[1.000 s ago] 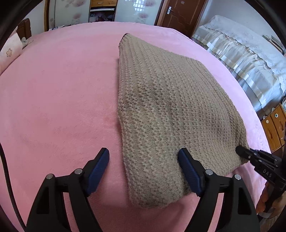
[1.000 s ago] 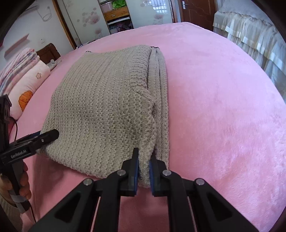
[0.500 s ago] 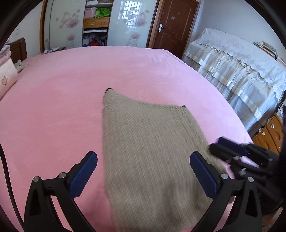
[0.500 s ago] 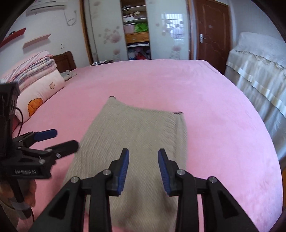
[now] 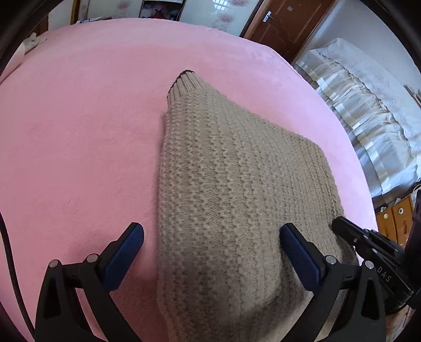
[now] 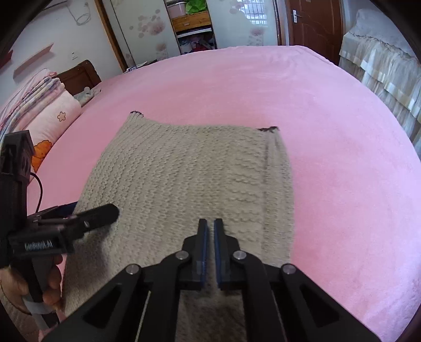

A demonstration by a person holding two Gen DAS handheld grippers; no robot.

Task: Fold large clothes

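Left gripper [image 5: 210,252]: jaws at widest, straddling the sweater's near left edge, gripping nothing.
Right gripper [image 6: 210,236]: closed, empty, above sweater.
Sweater [image 6: 189,179]: folded flat on pink bed [image 6: 329,131], centre toward six o'clock.

Bright, even daylight from window [image 6: 256,19] at upper centre; soft shadows; motion blur on sweater [image 6: 184,179]; heavy fisheye curvature, dark corner vignetting.

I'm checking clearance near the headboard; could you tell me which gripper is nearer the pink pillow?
Left. The left gripper is over the edge of the knitted sweater that faces the pink pillow; the right gripper is over the sweater's middle, farther away.
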